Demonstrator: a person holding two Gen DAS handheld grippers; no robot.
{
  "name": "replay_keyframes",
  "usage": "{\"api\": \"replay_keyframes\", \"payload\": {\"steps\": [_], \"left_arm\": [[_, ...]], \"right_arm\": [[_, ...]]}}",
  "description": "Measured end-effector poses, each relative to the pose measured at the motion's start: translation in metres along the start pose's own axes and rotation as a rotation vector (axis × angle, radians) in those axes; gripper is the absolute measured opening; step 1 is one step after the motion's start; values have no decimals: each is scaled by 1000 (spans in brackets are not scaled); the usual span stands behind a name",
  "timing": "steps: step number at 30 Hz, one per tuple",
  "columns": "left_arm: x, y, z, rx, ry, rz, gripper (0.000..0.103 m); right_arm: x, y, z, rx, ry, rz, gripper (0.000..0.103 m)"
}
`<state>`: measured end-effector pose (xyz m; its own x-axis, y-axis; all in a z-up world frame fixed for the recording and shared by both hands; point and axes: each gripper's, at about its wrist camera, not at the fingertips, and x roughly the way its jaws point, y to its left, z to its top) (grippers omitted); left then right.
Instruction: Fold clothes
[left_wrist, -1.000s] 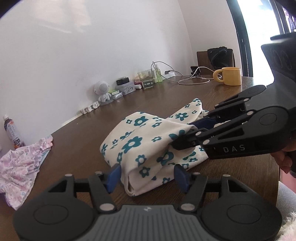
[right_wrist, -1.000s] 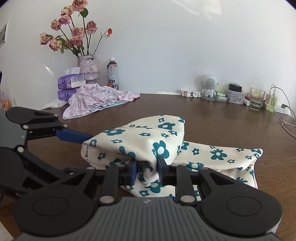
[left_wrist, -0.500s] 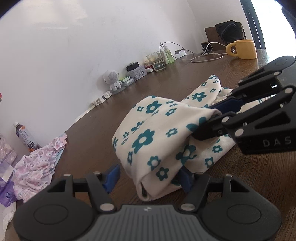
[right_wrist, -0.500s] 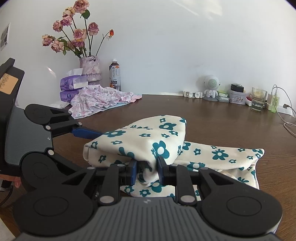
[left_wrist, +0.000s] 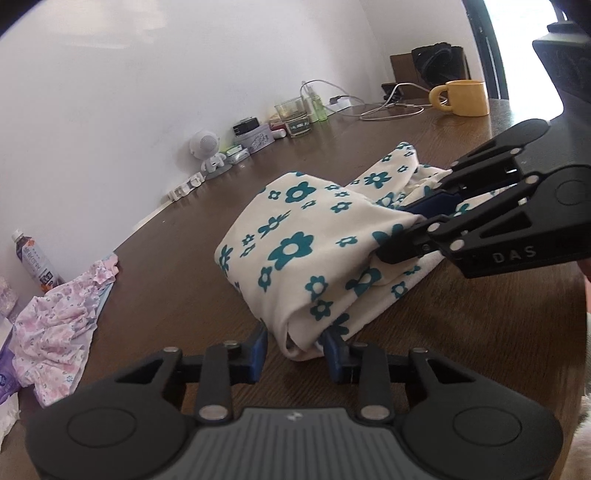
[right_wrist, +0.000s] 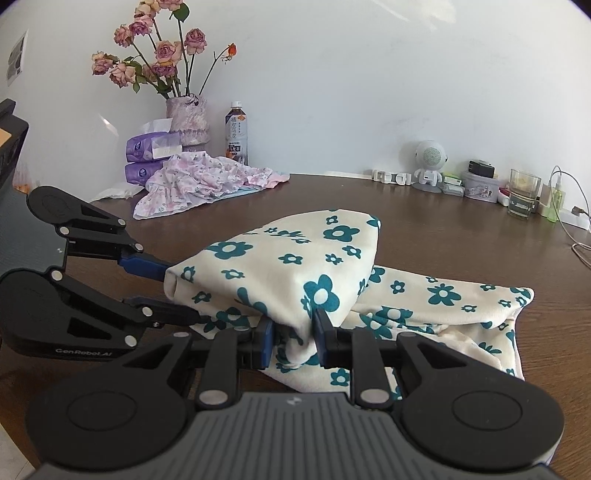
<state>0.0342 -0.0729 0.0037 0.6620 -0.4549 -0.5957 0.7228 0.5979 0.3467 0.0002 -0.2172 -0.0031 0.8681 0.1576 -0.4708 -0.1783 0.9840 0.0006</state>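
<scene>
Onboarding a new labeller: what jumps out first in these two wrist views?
The cream garment with teal flowers, folded over itself mid-table, with the right gripper and left gripper each pinching a corner of its raised top layer. Behind it by the wall, a vase of dried roses above a crumpled pink garment; a yellow mug sits far right.

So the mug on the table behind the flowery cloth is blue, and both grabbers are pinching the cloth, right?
Not quite: the mug is yellow, as the left wrist view shows. The left gripper and right gripper do both pinch the flowery cloth.

White wall (right_wrist: 369, 74), dark wooden table (right_wrist: 424, 229)
</scene>
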Motion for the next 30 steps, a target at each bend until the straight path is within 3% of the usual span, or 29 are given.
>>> {"api": "replay_keyframes", "payload": {"steps": [3,5,6,9,15,17,18,19,22,25,28,30], "left_arm": [[-5,1,3,8,-29,-15,42],[-2,1,8,29,-33,26,41],[1,3,10,35,-31,41,39],[6,8,9,21,-28,31,6],[14,17,0,-35,-6,1,7],[9,27,0,-82,-15,-41,12],[4,33,0,-111,-26,-67,22],[0,38,0,-140,-36,-93,39],[-15,58,3,-257,-89,-195,71],[-14,78,11,-413,-130,-256,74],[10,94,16,-563,-82,-253,74],[26,100,14,-614,-36,-268,70]], "right_arm": [[0,0,1,-3,7,2,22],[0,0,1,-10,11,1,22],[0,0,1,-10,16,2,22],[1,-1,0,-11,31,5,22],[4,5,-1,-42,55,-14,23],[-1,-1,3,-1,62,18,25],[-4,-4,5,20,66,35,29],[-9,-10,9,63,63,71,30],[-15,-32,19,209,32,137,42],[-17,-54,30,349,-1,178,44],[2,-61,33,397,30,118,42],[13,-63,27,434,68,115,33]]}}
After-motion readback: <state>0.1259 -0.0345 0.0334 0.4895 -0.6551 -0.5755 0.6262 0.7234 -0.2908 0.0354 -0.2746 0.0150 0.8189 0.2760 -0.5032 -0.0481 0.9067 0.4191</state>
